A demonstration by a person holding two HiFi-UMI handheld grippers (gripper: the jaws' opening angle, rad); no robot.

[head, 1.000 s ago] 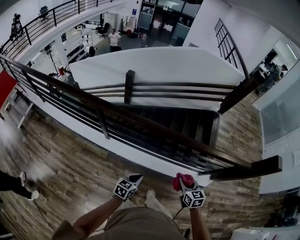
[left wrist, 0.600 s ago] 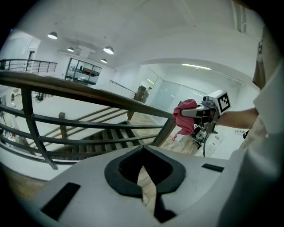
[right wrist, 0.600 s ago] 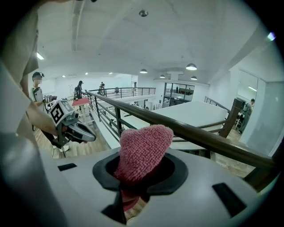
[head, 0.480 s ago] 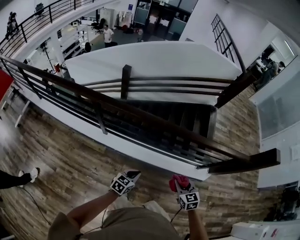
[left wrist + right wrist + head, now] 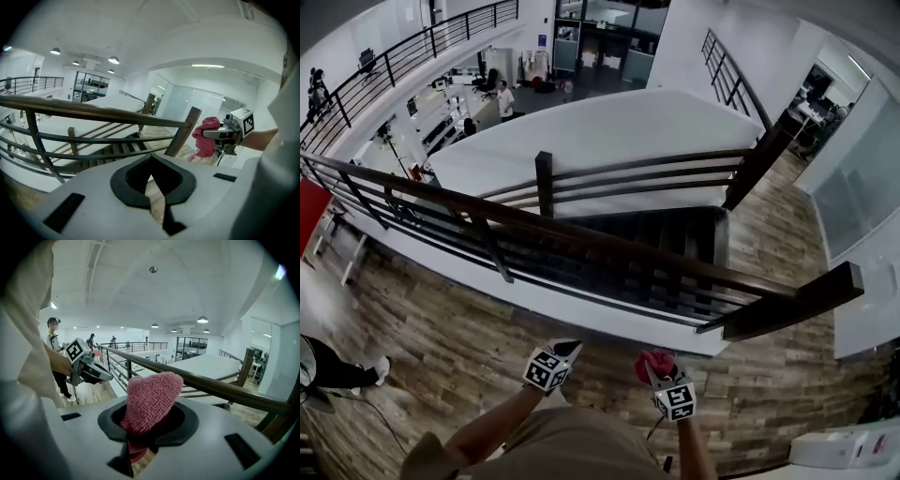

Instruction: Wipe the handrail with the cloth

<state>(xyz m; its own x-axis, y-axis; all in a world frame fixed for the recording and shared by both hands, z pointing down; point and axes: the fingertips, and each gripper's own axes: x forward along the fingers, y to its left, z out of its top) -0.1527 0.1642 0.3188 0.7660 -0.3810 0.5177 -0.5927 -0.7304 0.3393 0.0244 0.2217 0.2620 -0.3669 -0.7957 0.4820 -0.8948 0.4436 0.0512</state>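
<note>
A dark wooden handrail (image 5: 581, 234) on black metal bars runs across the head view above a stairwell, ending at a thick post (image 5: 797, 302) on the right. My right gripper (image 5: 654, 366) is shut on a pink cloth (image 5: 150, 399), which bulges out of its jaws; the cloth (image 5: 656, 361) hangs short of the rail. In the right gripper view the handrail (image 5: 211, 386) passes just beyond the cloth. My left gripper (image 5: 567, 352) is shut with nothing in it, also a little short of the rail. The left gripper view shows the rail (image 5: 93, 112) ahead and the right gripper (image 5: 220, 134) with the cloth (image 5: 205, 138).
Wood-plank floor (image 5: 441, 337) lies between me and the railing. Beyond it a staircase (image 5: 666, 253) descends beside a white wall (image 5: 600, 131). A second railing (image 5: 637, 178) stands across the stairwell. A person (image 5: 54, 345) stands at my left, a foot (image 5: 380, 367) showing. A white box (image 5: 844, 448) sits lower right.
The view has swung, so the railing and stairwell now sit further left and the end post is more in view. Both grippers keep their places low in the frame, states unchanged.
</note>
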